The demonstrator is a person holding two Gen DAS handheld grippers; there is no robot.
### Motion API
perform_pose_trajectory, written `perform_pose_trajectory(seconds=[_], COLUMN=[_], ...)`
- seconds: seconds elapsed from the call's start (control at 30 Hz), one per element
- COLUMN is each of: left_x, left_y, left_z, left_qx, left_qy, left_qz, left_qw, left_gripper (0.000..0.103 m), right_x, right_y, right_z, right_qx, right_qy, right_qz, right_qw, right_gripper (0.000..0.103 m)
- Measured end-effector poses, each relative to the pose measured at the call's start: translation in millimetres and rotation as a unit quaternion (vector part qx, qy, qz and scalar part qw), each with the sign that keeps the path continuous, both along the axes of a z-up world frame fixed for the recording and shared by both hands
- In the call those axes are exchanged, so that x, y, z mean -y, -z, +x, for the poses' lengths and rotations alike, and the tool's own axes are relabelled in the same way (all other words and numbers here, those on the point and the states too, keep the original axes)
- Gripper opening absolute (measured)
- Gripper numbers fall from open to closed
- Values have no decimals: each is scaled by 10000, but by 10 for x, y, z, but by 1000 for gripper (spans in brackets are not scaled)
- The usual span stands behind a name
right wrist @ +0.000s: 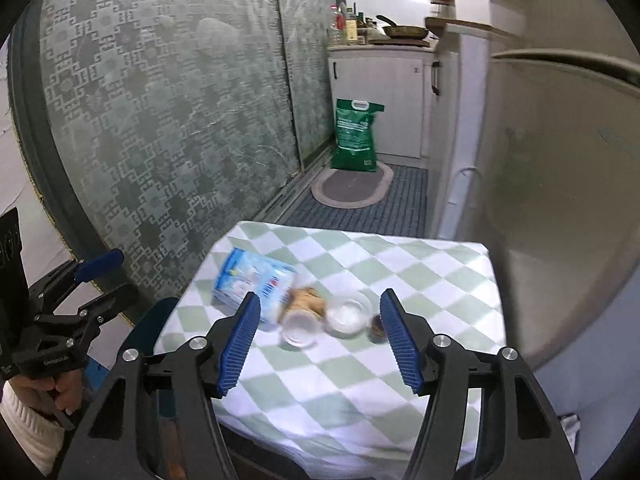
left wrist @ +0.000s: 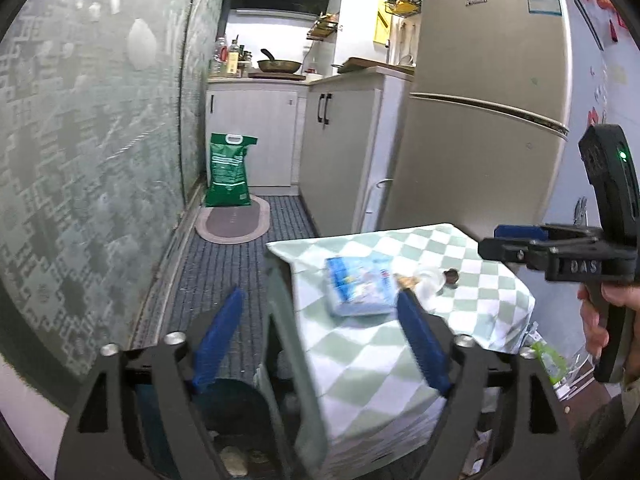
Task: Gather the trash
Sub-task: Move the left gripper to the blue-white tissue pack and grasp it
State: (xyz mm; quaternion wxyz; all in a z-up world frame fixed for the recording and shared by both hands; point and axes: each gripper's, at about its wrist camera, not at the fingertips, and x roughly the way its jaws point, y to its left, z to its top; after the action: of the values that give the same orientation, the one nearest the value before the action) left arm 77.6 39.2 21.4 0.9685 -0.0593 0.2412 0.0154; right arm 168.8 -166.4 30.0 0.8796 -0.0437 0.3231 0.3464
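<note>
Trash [right wrist: 304, 316] on checked tablecloth [right wrist: 400, 280], blue packet [right wrist: 256, 280] writing blurred, left tongs [left wrist: 320, 320] and right tongs [right wrist: 318, 332] open, empty.

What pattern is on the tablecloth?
Pale green and white checks on the tablecloth, clearest in the right wrist view.

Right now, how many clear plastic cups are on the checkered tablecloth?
2: one cup lies beside the blue packet; the other cup sits just right of it. None seems hidden.

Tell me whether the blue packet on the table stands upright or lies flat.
Flat. The blue packet lies on its broad face on the checked cloth, printed side up.
</note>
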Motion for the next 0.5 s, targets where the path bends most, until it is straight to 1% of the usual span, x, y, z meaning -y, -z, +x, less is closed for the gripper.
perform_pose_trajectory(seconds=[0.07,0.13,0.2,0.33,0.43,0.5], left_x=[121,225,314,456,487,519], left_y=[21,60,108,228,310,354], left_z=[164,330,487,792,1037,1164], left_qx=[-99,-260,-402,-752,-1023,-1133], left_qy=[-28,-12,-69,-393,-492,-521], left_qz=[31,34,123,365,342,423], left_qw=[9999,9997,9991,9957,9929,9913], left_gripper=[93,94,96,97,97,97], right_x=[62,111,143,224,292,336], right_y=[24,62,104,193,238,237], right_z=[30,45,48,56,50,61], right_qx=[-46,-69,-80,-226,-293,-302], right_qy=[52,68,67,49,11,22], right_qz=[-2,-83,-179,-197,-220,-199], right_qw=[10000,9999,9998,9995,9993,9993], right_gripper=[66,67,67,67,67,67])
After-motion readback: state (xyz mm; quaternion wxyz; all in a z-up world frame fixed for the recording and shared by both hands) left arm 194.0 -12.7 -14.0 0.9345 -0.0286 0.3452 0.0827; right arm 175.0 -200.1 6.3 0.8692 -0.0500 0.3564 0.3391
